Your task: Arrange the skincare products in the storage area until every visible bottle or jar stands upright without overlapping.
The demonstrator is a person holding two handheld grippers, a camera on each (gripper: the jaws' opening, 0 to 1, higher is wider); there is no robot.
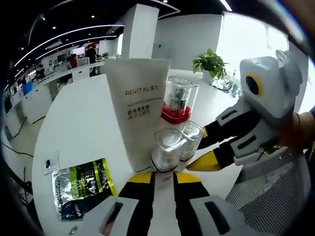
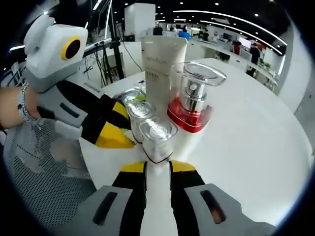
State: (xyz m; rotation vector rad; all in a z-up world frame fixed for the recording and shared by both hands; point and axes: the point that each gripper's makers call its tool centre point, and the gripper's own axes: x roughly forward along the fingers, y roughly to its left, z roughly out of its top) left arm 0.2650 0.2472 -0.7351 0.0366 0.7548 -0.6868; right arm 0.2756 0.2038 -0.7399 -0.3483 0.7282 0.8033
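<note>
Two small clear jars stand side by side on the white round table point(image 1: 83, 123). My left gripper point(image 1: 165, 178) is shut on the base of the nearer clear jar point(image 1: 167, 147), yellow tips on either side. My right gripper point(image 2: 157, 167) is shut the same way on the other clear jar point(image 2: 157, 135), which also appears in the left gripper view point(image 1: 191, 136). Each gripper shows in the other's view: right gripper point(image 1: 206, 147), left gripper point(image 2: 117, 124). Behind the jars stand an upright white REVITALIFT tube point(image 1: 140, 105) point(image 2: 162, 64) and a red-based bottle point(image 1: 177, 101) point(image 2: 192, 103) with a clear cap.
A green and black sachet point(image 1: 81, 189) lies flat at the table's near left, a small packet point(image 1: 50, 163) beside it. A potted plant point(image 1: 209, 64) stands at the far edge. A mesh chair back point(image 2: 44, 182) is near the table. Office desks and people are far behind.
</note>
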